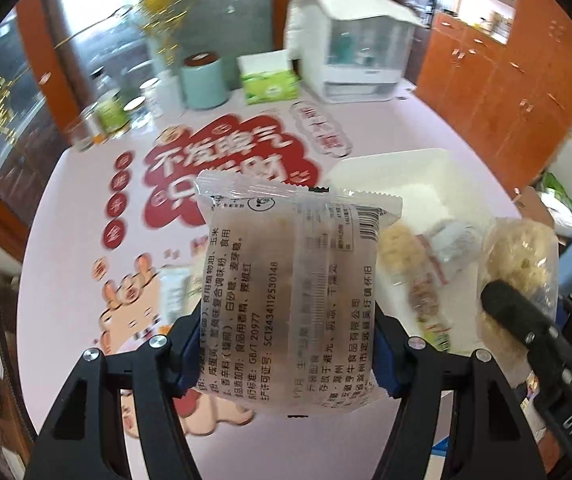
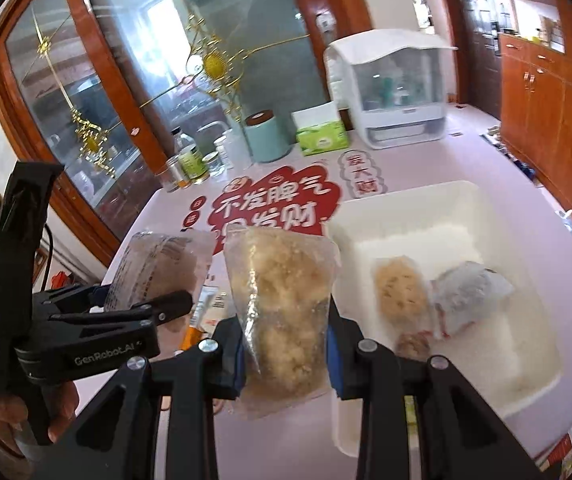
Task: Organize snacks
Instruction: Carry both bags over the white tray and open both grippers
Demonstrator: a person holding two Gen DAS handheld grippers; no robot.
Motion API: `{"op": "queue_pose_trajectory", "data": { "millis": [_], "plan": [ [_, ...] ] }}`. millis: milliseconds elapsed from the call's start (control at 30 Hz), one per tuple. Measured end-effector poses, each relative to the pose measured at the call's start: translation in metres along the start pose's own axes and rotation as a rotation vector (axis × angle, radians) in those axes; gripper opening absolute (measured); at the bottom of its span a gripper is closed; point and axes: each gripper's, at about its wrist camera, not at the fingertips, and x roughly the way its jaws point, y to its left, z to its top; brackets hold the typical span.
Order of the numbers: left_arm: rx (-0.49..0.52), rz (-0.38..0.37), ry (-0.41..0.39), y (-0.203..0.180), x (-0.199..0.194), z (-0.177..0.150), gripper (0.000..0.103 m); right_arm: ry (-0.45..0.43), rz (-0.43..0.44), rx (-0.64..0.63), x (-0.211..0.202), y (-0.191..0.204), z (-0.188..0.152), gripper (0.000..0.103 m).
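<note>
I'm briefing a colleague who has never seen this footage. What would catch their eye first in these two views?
Each gripper holds a snack up over the pink table: the left gripper has its jaws shut on a clear printed packet, the right gripper on a bag of pale crumbly snack. Just right of them sits a white tray with two wrapped snacks already inside.

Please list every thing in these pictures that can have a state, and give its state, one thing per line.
Left gripper: shut on printed packet, held in the air.
Right gripper: shut on yellow packet, held in the air.
White tray: on table, holding two packets.
Tan packet: lying in tray, sealed.
Grey packet: lying in tray beside the tan one.
Teal canister: upright, lid on.
Tissue box: opened, tissue sticking out.
</note>
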Motion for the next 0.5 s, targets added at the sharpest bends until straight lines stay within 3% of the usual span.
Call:
{"op": "queue_pose_trajectory", "data": {
  "millis": [300, 500],
  "plan": [
    [0.111, -0.040, -0.074, -0.080, -0.004, 0.036, 0.066, -0.100, -0.109, 0.071, -0.035, -0.053, 0.007, 0.031],
    [0.179, -0.026, -0.115, -0.116, -0.004, 0.052, 0.066, -0.153, -0.171, 0.122, -0.044, -0.084, 0.017, 0.031]
  ]
}}
